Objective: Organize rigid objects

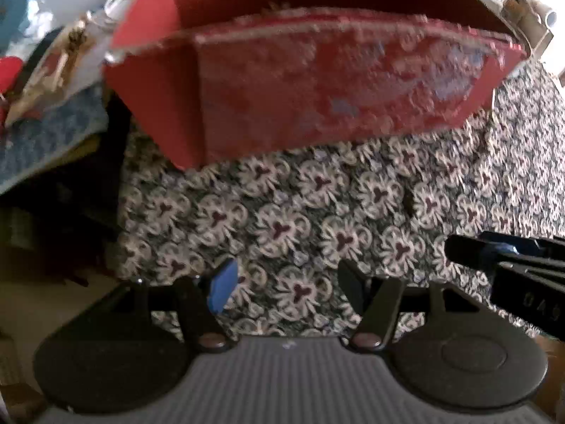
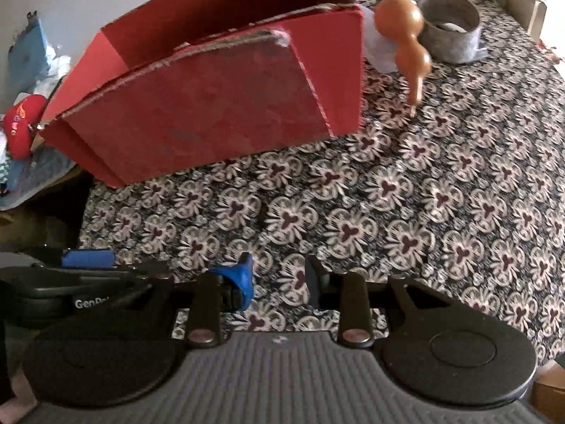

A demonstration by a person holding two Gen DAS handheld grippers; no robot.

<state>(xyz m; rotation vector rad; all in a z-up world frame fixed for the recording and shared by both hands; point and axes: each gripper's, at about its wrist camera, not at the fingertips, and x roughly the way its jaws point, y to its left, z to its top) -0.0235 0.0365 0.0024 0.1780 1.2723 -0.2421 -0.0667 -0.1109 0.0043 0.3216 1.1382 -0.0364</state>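
Both empty claws, left [image 1: 282, 282] wide, right [image 2: 279, 277] narrower, hover short of the red box [image 2: 212, 113].

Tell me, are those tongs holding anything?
No. Both the left tongs and the right tongs stand open over the patterned tablecloth, with nothing between them.

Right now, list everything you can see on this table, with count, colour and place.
Open red cardboard box: one, red, far left on the table.
Tan wooden gourd: one, orange-tan, beside the box's right end.
Round grey felt bowl: one, grey, behind the gourd.
Floral patterned tablecloth: one, dark with pale flowers, covering the table.
Red rounded object: one, left of the box, unclear what.
Left claw: open, empty.
Right claw: open, empty.
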